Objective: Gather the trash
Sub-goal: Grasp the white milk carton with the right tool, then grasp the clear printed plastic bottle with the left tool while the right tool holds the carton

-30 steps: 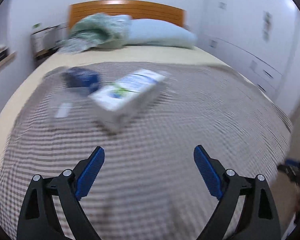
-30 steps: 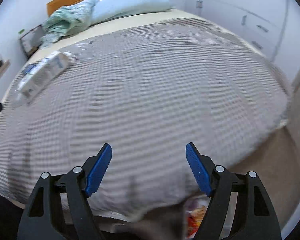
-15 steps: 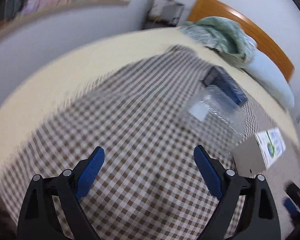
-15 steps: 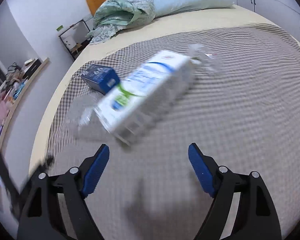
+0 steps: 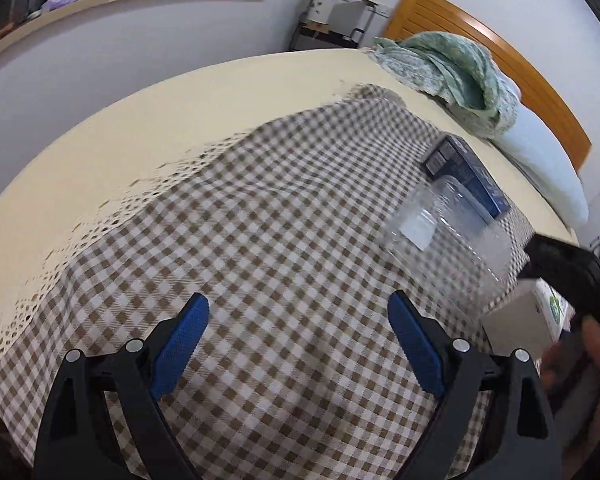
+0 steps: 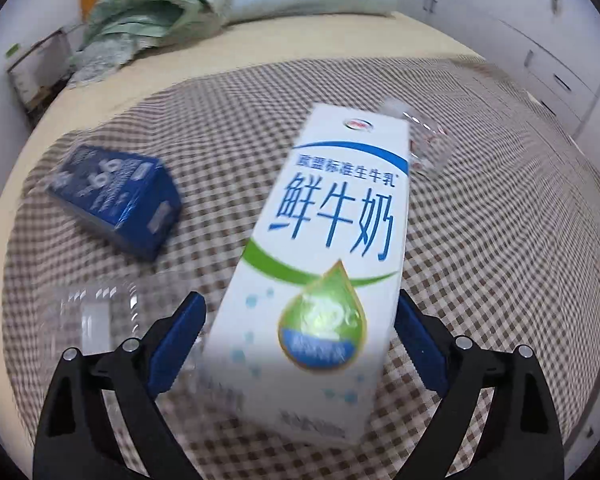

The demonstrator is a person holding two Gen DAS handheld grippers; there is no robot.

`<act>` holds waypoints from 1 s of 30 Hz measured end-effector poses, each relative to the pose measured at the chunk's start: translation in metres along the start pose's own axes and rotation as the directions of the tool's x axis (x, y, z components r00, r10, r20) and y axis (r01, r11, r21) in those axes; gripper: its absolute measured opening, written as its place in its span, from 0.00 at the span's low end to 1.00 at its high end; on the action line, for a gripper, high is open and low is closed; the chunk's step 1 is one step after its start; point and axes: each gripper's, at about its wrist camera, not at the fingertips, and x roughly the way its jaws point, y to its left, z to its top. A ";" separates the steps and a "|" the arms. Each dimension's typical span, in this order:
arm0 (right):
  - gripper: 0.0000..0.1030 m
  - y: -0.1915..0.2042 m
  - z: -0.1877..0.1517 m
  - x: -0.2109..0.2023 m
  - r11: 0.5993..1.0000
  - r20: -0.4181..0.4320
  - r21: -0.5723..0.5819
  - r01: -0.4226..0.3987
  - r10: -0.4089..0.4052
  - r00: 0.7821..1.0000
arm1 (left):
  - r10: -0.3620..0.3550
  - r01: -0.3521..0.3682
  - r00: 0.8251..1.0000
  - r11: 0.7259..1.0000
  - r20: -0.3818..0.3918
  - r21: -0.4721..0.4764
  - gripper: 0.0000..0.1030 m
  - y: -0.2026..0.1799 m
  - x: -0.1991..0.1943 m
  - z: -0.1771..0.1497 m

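Milk carton point(image 6: 320, 264) fills the middle of your right wrist view, a white box with blue lettering and a green drop, lying on the checked blanket point(image 6: 500, 240) of the bed point(image 6: 340, 40). Your right tongs point(image 6: 300, 344) have just been opening and now stand wide, one blue pad on each side of the carton's near end; the right pad sits very near the carton's edge, the left pad is clear of it, and I cannot tell whether either one touches. At ten o'clock from the carton lies a dark blue box point(image 6: 116, 196), well apart from it. At eight o'clock, just beside your left pad, lies a clear plastic container point(image 6: 92, 316). Another piece of clear plastic point(image 6: 424, 140) shows just past the carton's far end at one o'clock.

Your left tongs point(image 5: 298, 344) are spread wide over bare checked blanket point(image 5: 260, 240), with nothing between the pads. From that side the clear container point(image 5: 440, 232) lies at two o'clock, with the blue box point(image 5: 468, 176) just beyond it, and the carton point(image 5: 524, 320) shows at three o'clock, partly hidden by your right hand point(image 5: 596, 360) and its tool. A green cloth point(image 5: 452, 76) is bunched near the pillow point(image 5: 540, 160) at the wooden headboard point(image 5: 500, 52).
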 end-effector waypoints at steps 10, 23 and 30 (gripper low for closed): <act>0.69 -0.129 -0.046 -0.030 0.936 0.013 -0.240 -0.256 0.267 0.964 | -0.042 0.046 0.998 0.991 -0.037 0.123 0.85 -0.025 0.009 -0.009; 0.68 -0.355 -0.065 -0.034 0.971 0.104 -0.237 -0.024 0.050 0.993 | -0.316 0.358 0.933 0.859 -0.172 0.365 0.85 -0.123 -0.024 -0.060; 0.69 -0.392 -0.043 -0.004 0.976 0.133 -0.216 -0.015 0.044 0.990 | -0.411 0.505 0.844 0.826 -0.345 0.251 0.85 -0.224 -0.007 -0.063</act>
